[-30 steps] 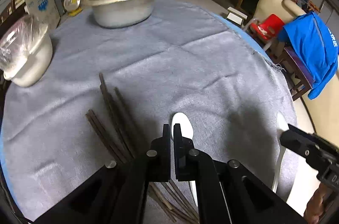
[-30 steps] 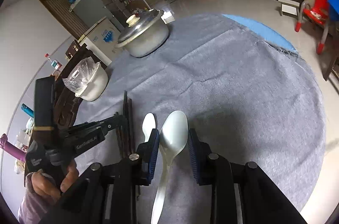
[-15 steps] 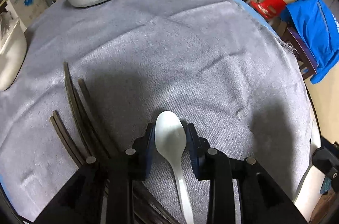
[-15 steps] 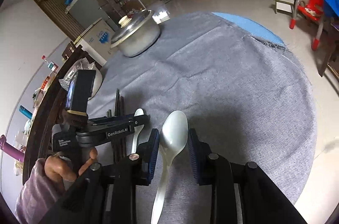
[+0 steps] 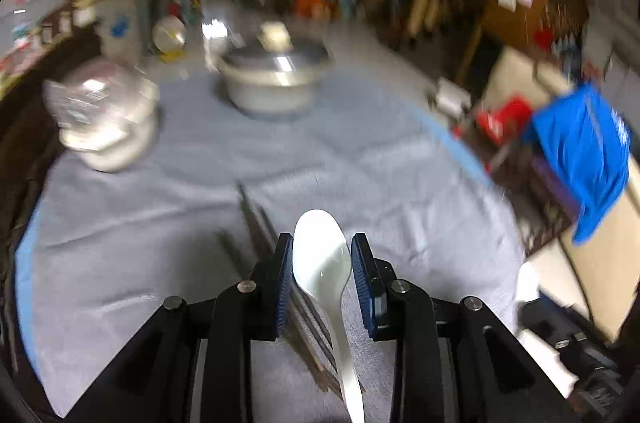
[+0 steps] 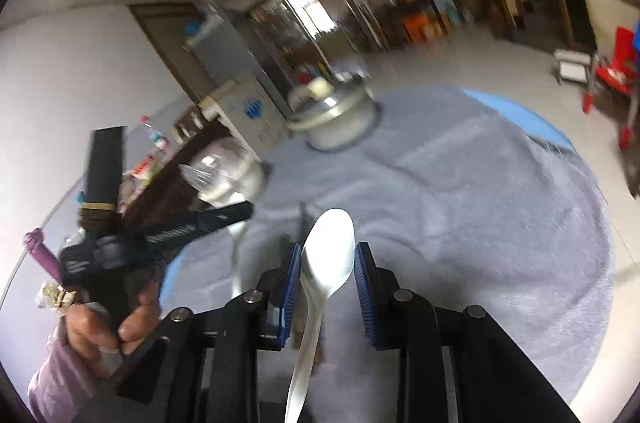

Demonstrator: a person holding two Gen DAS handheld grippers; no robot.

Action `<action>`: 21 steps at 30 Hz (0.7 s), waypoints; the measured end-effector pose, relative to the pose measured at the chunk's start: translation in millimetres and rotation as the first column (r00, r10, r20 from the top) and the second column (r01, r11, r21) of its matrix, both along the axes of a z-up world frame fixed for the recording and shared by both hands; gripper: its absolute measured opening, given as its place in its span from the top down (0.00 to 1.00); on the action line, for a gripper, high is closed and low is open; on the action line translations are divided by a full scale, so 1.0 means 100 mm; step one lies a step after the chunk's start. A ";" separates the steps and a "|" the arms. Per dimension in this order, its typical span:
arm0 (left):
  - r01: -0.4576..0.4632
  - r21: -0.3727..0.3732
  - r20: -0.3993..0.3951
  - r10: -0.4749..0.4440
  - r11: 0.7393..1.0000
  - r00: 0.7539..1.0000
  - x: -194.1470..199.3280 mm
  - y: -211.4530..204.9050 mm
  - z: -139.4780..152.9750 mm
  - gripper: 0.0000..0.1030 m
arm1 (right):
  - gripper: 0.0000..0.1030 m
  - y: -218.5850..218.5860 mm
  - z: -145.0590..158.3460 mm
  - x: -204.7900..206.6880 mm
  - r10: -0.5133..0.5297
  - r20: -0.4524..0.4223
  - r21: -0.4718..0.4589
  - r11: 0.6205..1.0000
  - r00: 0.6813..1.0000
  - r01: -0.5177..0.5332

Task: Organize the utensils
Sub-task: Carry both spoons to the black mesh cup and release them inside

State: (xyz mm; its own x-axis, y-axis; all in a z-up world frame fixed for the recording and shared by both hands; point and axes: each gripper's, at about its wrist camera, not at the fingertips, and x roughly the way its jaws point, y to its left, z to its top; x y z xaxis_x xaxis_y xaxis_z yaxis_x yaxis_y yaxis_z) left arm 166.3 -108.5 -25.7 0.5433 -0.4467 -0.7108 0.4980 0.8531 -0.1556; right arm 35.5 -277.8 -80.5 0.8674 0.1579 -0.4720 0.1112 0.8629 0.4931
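Observation:
A white spoon [image 5: 320,263] sits between the blue pads of my left gripper [image 5: 320,243], which is shut on it and raised above the grey cloth. The spoon's bowl points forward and its handle runs back under the gripper. My right gripper [image 6: 326,251] is shut on a second white spoon [image 6: 328,263], also held in the air. In the right wrist view the left gripper [image 6: 244,213] shows at the left in a person's hand [image 6: 108,323], with its spoon's handle [image 6: 237,263] hanging below. Dark chopsticks [image 5: 256,223] lie on the cloth beneath, partly hidden by the fingers.
A lidded metal pot [image 5: 276,79] stands at the far side of the round table [image 5: 120,243]. A white cooker wrapped in plastic [image 5: 104,119] stands at the far left. Chairs and a blue garment [image 5: 580,151] crowd the right edge. Both views are motion-blurred.
My left gripper, shut and empty a second ago, opened around the spoon on the cloth, closed on it and lifted it. Both grippers rose and tilted up. The right kept its spoon.

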 end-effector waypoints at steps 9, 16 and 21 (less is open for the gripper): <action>-0.215 -0.246 0.132 0.252 0.945 0.959 -0.89 0.86 0.31 0.70 | 0.71 0.60 0.26 -0.24 0.034 0.183 -0.095 0.995 0.983 -0.017; -0.257 -0.294 0.135 0.306 0.921 0.942 -1.13 0.90 -0.09 0.70 | 0.71 0.93 0.12 -0.34 0.095 0.197 -0.217 0.975 0.976 -0.051; -0.261 -0.299 0.143 0.313 0.918 0.939 -1.23 0.87 -0.31 0.70 | 0.71 0.95 0.01 -0.39 0.120 0.181 -0.246 0.967 0.976 -0.074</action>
State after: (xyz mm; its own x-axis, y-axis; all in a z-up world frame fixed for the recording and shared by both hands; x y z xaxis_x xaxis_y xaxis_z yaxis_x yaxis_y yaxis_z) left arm 42.9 -21.9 -57.0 0.7863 -0.4131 -0.4594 0.2798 0.9011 -0.3312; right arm -3.6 -182.7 -79.6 0.9316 0.1501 -0.3311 -0.0559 0.9591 0.2775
